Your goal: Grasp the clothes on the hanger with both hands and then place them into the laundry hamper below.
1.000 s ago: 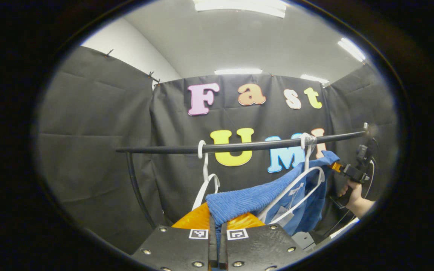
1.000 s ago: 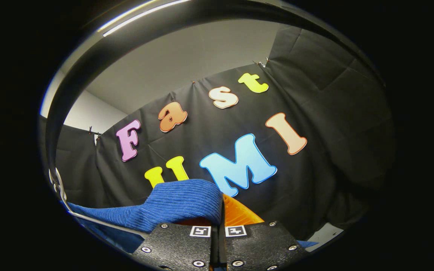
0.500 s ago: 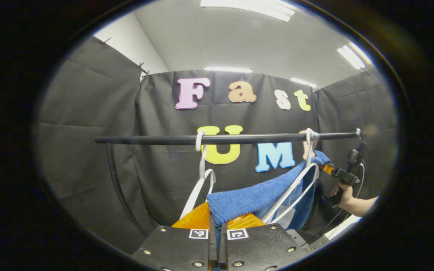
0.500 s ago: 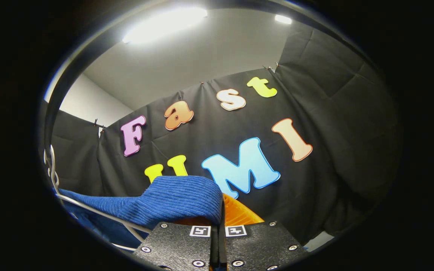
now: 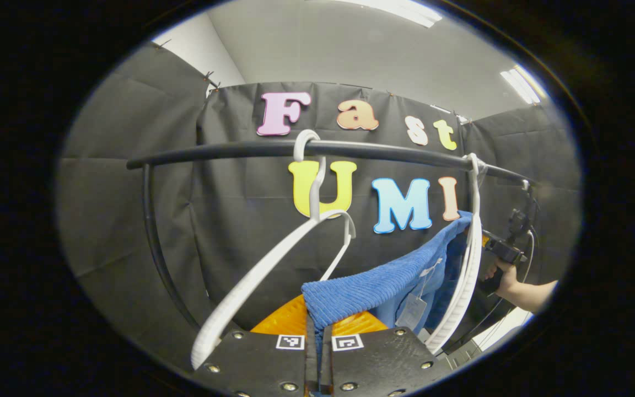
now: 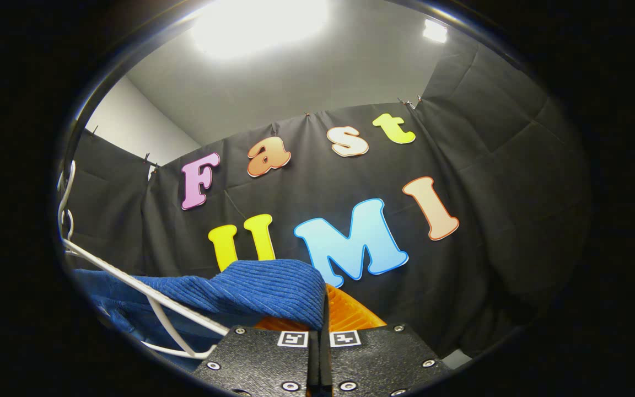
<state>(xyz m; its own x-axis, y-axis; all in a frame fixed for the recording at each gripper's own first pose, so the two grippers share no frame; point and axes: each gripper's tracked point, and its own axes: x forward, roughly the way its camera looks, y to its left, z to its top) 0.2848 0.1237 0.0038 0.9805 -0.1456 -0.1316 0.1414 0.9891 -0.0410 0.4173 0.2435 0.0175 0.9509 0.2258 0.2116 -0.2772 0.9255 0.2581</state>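
Note:
A blue ribbed garment (image 5: 372, 286) stretches between both grippers. In the left gripper view my left gripper (image 5: 317, 353) is shut on one end of it, at the bottom. The cloth runs up and right to a white hanger (image 5: 469, 264) hooked on the black rail (image 5: 229, 150). I cannot tell whether the cloth still rests on that hanger. Just beyond it a hand (image 5: 507, 278) holds the right gripper (image 5: 488, 245). In the right gripper view my right gripper (image 6: 317, 353) is shut on the garment's (image 6: 262, 289) other end. The white hanger (image 6: 146, 292) lies across the cloth at the left.
A second, bare white hanger (image 5: 273, 264) hangs from the rail left of the garment and swings down close to my left gripper. The rail's curved upright (image 5: 155, 242) stands at the left. The rail (image 6: 72, 143) arcs along the left edge of the right gripper view.
Both grippers have sunk with the garment, so the rail now sits higher in both views. The bare hanger now looms closer to my left gripper. Both grips are unchanged.

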